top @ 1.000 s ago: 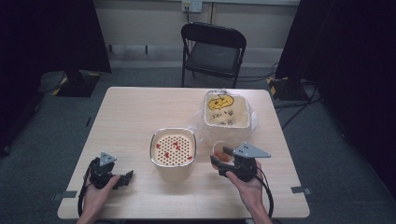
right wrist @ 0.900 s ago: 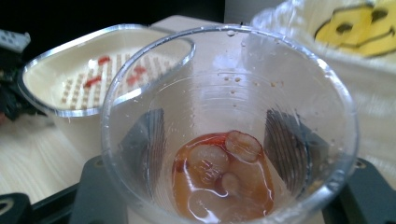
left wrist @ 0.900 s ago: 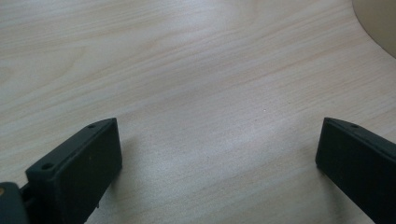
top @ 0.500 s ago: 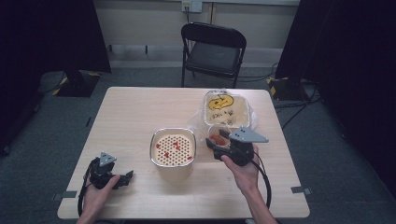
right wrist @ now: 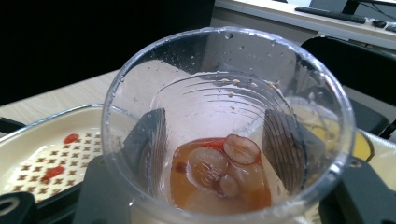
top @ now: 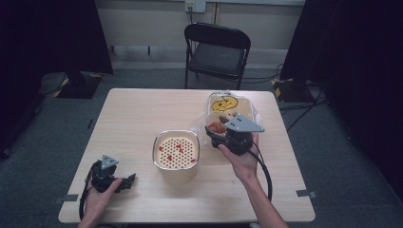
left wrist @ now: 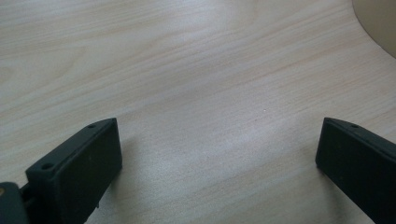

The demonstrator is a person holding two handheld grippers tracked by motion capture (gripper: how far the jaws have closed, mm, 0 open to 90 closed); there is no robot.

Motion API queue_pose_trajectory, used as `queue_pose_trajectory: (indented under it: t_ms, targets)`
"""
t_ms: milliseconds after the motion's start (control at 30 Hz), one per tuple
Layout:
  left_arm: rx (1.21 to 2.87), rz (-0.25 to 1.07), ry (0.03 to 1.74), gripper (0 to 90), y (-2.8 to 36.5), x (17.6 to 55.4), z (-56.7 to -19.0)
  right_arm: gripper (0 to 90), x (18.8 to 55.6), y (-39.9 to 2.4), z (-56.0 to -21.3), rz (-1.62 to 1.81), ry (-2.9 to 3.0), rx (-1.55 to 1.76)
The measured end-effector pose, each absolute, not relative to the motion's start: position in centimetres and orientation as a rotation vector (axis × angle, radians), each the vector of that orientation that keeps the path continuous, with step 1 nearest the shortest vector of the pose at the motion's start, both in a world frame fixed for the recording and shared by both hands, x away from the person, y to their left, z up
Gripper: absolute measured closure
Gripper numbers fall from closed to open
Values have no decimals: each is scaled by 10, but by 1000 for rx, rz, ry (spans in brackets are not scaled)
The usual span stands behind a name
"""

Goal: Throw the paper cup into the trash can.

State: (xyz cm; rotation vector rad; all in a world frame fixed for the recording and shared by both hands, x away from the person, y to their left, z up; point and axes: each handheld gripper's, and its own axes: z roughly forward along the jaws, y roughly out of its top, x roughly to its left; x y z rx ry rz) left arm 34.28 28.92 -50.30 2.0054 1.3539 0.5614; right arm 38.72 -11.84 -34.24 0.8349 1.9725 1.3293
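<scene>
**Inspector:** Start at the jaws. Right side?

**Onlooker:** The right gripper [top: 222, 134] is closed on a clear plastic cup [right wrist: 227, 130], one black jaw on each side of the wall, low down. Through the plastic I see both jaws pressing the ribbed lower part. The cup is held off the table, between the perforated strainer basin [top: 176, 150] and the clear bag with the yellow print [top: 228, 105].

**Inspector:** Contents?

**Onlooker:** Reddish liquid with sliced fruit pieces [right wrist: 219, 170] pooled at the bottom. Droplets and small seeds cling to the inner wall.

**Inspector:** Handling assessment?

**Onlooker:** My judgement: thin, flexible, light. Hard squeezing would buckle it, and the wet wall may slip. The ribbed band below the middle looks the stiffest place to grip, which is where the jaws sit. The rim would deform.

**Inspector:** Left side?

**Onlooker:** The left gripper [top: 124, 182] rests low at the near left of the wooden table [top: 128, 118], jaws spread wide, nothing between them but bare wood. It sits well apart from the basin.

**Inspector:** Basin condition?

**Onlooker:** A few red bits [top: 170, 156] lie on its perforated floor.
</scene>
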Motion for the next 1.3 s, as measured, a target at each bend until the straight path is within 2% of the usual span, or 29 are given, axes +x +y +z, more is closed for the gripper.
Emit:
queue_pose_trajectory:
  t_ms: [467, 1300]
  targets:
    - [2007, 564, 1353, 0, 289, 343, -503, 420, 398, -112, -320, 1157, 1962, 736]
    - [2007, 564, 1353, 0, 289, 343, -503, 432, 390, -63, -340, 738, 1988, 413]
